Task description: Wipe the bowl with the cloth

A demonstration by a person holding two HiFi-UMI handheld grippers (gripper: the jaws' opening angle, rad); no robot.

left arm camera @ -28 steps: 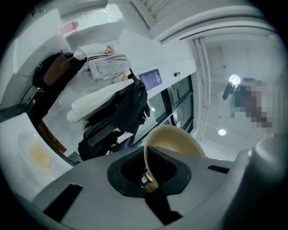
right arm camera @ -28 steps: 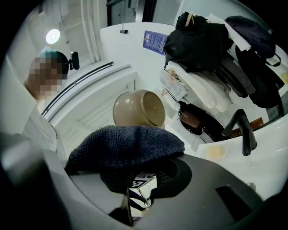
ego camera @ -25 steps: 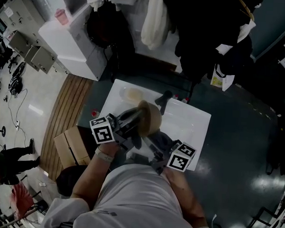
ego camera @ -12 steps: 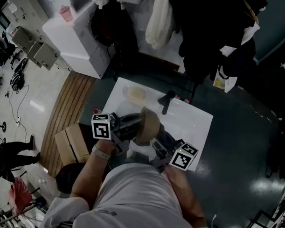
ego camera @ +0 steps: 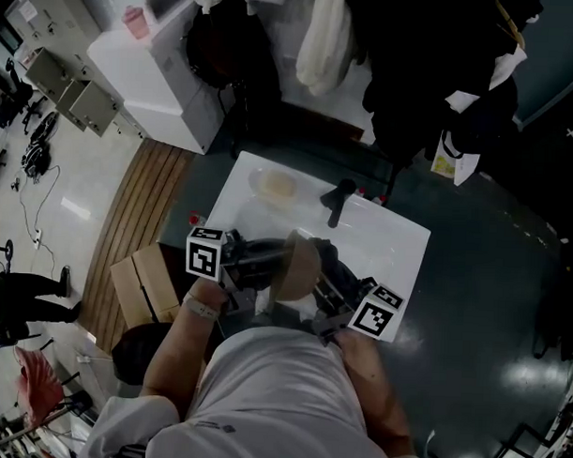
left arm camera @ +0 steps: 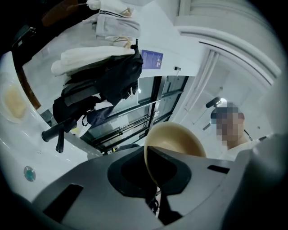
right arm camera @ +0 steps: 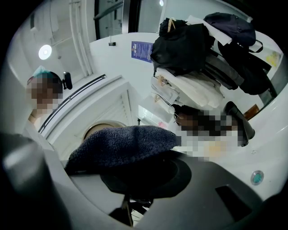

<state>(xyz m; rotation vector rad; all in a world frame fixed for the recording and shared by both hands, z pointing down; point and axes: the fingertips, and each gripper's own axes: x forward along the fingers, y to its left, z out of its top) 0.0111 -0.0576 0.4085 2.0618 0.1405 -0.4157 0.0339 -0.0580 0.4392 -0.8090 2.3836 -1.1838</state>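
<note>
In the head view my left gripper (ego camera: 267, 260) holds a tan bowl (ego camera: 299, 266) on edge above the white table (ego camera: 399, 241). The left gripper view shows the jaws closed on the bowl's (left arm camera: 177, 141) rim, with the hollow side facing right; the left gripper (left arm camera: 155, 179) is shut. My right gripper (ego camera: 333, 281) comes in from the right, shut on a dark knitted cloth (ego camera: 326, 256) that lies against the bowl. In the right gripper view the cloth (right arm camera: 121, 148) bulges over the gripper (right arm camera: 135, 173), and the bowl's rim (right arm camera: 101, 127) peeks out behind it.
A second shallow dish (ego camera: 274, 186) and a dark cylindrical object (ego camera: 338, 203) sit at the table's far side. A cardboard box (ego camera: 142, 289) stands on the floor at the left, a white cabinet (ego camera: 151, 73) behind, and hanging clothes and bags (ego camera: 414, 68) beyond the table.
The bowl has come nearer to the person and tipped more on edge. The right gripper with the cloth has shifted slightly right and up against the bowl.
</note>
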